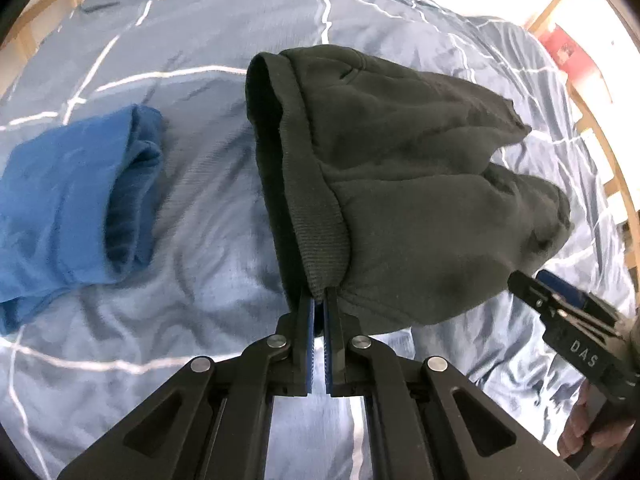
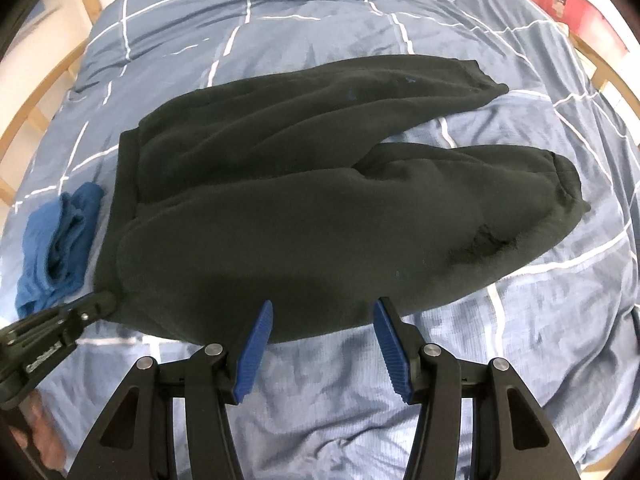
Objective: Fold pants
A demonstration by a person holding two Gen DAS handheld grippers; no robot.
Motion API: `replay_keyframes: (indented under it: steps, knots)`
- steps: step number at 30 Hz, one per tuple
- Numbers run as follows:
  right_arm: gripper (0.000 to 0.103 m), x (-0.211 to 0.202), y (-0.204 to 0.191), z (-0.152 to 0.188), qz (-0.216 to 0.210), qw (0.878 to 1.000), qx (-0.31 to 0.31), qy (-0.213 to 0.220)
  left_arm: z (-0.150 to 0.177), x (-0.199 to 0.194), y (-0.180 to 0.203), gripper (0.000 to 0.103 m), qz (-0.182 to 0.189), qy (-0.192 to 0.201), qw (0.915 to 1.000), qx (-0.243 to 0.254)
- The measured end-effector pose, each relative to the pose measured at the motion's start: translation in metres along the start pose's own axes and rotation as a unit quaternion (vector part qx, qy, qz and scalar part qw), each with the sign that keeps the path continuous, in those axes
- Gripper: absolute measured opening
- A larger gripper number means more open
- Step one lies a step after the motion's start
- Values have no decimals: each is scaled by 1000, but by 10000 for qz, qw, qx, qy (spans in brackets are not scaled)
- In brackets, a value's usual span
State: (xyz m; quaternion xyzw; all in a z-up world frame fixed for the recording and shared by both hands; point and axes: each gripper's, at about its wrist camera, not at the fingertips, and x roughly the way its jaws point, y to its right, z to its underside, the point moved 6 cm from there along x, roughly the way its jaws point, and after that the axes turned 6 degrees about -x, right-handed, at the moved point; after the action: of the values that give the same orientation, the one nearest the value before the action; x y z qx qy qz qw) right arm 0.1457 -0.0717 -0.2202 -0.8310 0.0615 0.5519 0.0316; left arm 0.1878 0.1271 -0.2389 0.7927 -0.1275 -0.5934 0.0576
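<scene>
Dark green-black sweatpants (image 2: 304, 200) lie on a blue checked duvet (image 2: 520, 320), waistband to the left, the two legs spread to the right. In the left wrist view the pants (image 1: 400, 184) fill the middle. My left gripper (image 1: 319, 300) is shut on the near corner of the ribbed waistband (image 1: 320, 240); it also shows in the right wrist view (image 2: 102, 304). My right gripper (image 2: 324, 308) is open, its blue pads at the near edge of the closer leg, and holds nothing. It shows at the right of the left wrist view (image 1: 532, 280).
A folded blue garment (image 1: 72, 208) lies on the duvet left of the waistband; it also shows in the right wrist view (image 2: 60, 240). A wooden bed frame (image 2: 52, 80) runs round the bed. A red object (image 2: 568, 4) stands at the far right.
</scene>
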Motion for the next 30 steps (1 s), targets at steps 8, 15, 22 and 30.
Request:
replay_keyframes:
  steps: [8,15,22,30]
  knots:
    - [53,-6,10,6,-41,9999,133,-11,1,32,-14,18,-305,-265,9985,-374]
    - [53,-6,34,8,-95,9990,436,77,13,-16,-8,59,-612,289,9944,-813]
    - [53,0,65,14,-229,9974,679,48,31,-11,3,59,-438,281,9828,-1773]
    - [53,29,102,11,-594,9821,1782,-103,25,16,5,52,-243,187,9650,-2605]
